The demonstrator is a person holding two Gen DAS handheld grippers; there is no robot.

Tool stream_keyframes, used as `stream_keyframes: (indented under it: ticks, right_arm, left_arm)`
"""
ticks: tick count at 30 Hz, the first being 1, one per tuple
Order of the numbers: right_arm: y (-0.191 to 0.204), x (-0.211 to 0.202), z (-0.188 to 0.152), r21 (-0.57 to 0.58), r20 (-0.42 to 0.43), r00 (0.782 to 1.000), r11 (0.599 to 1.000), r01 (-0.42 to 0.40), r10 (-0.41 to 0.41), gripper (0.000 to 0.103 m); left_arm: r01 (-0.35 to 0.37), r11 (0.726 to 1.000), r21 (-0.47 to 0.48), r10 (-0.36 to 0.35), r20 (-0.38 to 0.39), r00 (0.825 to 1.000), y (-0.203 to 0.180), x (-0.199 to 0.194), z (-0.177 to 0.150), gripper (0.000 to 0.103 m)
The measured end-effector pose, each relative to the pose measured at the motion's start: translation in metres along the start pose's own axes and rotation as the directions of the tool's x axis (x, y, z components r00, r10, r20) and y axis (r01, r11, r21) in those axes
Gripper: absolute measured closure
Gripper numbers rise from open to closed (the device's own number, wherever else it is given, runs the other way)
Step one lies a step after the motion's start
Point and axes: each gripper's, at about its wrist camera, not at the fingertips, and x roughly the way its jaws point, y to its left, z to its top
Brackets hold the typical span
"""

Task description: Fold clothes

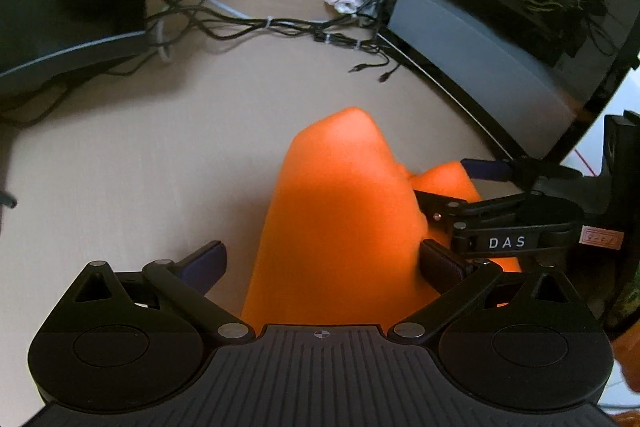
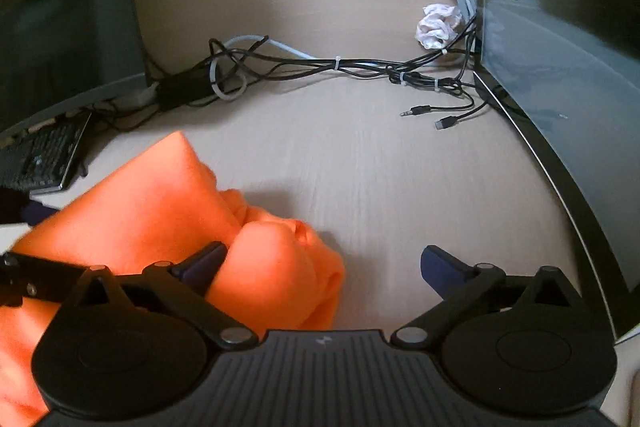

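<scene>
Beyond orange cloth [image 2: 132, 203], keyboard [image 2: 40, 157] only in right view.

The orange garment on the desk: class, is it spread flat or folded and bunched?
Bunched, not flat. The orange garment rises in a rounded hump off the desk, with thick rolled folds at one end.

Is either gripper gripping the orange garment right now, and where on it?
Neither. Both the left gripper and right gripper are wide open; the orange garment lies between the left's fingers and against the right gripper's left finger, unclamped.
</scene>
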Motion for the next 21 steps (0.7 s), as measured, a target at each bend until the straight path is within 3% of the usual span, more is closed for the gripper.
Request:
stream_keyframes:
  ticks: [6, 10, 12, 14, 16, 19, 21]
  right_arm:
    - [-0.002, -0.006, -0.002, -0.010, 0.005, 1.000, 1.000, -0.002, 0.002, 0.000]
    - [-0.007, -0.016, 0.001, -0.010, 0.019, 1.000, 1.000, 0.005, -0.005, 0.000]
    - [-0.009, -0.025, 0.004, -0.007, 0.031, 1.000, 1.000, 0.005, -0.005, 0.000]
    - [-0.012, -0.036, 0.007, 0.003, 0.048, 0.999, 1.000, -0.001, 0.001, 0.000]
    - [-0.016, -0.051, 0.008, 0.031, 0.077, 0.997, 0.999, -0.020, 0.018, 0.000]
    - [-0.014, -0.059, 0.000, 0.000, 0.079, 0.996, 0.999, 0.050, -0.050, 0.000]
    - [-0.010, -0.047, -0.008, -0.044, 0.030, 0.994, 0.993, 0.109, -0.108, 0.000]
  left_arm:
    - [0.001, 1.000, 0.015, -0.001, 0.000, 1.000, 0.003, -0.007, 0.004, 0.000]
    - [0.051, 0.998, 0.024, -0.053, 0.105, 0.993, 0.006, -0.027, 0.025, 0.000]
    - [0.040, 0.999, 0.007, -0.041, 0.144, 0.989, 0.011, -0.030, 0.040, 0.000]
    - [-0.031, 0.999, 0.027, 0.027, 0.127, 0.992, 0.012, -0.019, 0.051, 0.000]
    - [-0.107, 0.993, 0.051, 0.104, 0.063, 0.993, 0.015, 0.005, 0.053, 0.000]
    - [-0.138, 0.990, 0.019, 0.138, 0.031, 0.990, 0.028, 0.026, 0.050, 0.000]
    - [-0.129, 0.991, -0.020, 0.129, 0.027, 0.991, 0.040, 0.032, 0.049, 0.000]
